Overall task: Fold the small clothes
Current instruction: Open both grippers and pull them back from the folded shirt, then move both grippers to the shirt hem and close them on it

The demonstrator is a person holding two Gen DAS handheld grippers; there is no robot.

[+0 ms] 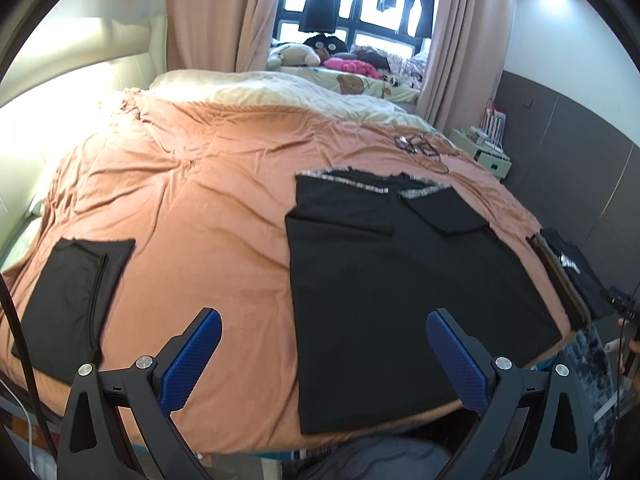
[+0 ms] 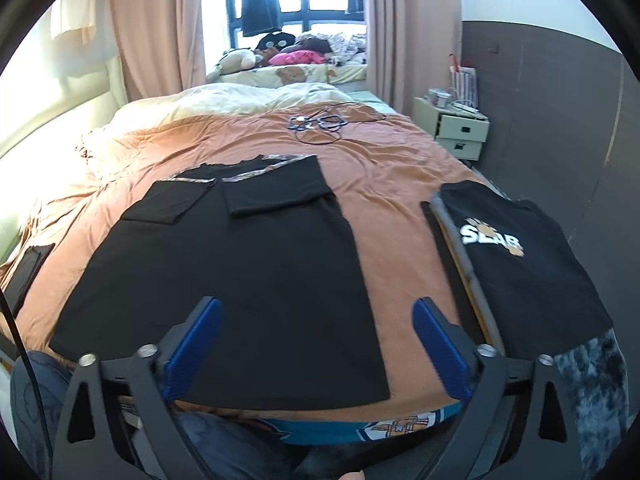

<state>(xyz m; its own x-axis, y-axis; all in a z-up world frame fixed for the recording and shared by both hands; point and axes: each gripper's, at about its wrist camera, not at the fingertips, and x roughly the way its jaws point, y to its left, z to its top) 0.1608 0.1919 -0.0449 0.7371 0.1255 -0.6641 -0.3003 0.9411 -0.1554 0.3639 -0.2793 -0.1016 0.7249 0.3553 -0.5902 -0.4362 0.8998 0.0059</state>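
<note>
My left tool (image 1: 324,354) is spread wide with nothing between its blue pads (image 1: 192,360), hovering over the near edge of the bed (image 1: 192,184). My right tool (image 2: 316,350) is likewise fully parted and grips nothing. The black shirt (image 2: 248,272) lies flat on the orange bedcover, both sleeves folded inward across the chest, its hem at the near edge; in the left wrist view it sits at 2 o'clock from the tool, in the right wrist view at 12 o'clock. A folded black garment (image 1: 68,300) rests at 9 o'clock near the left bed edge. A stack of folded clothes (image 2: 520,264), topped by a printed black shirt, lies at 2 o'clock, apart from the flat shirt. Cables (image 2: 320,124) lie beyond, at 12 o'clock.
</note>
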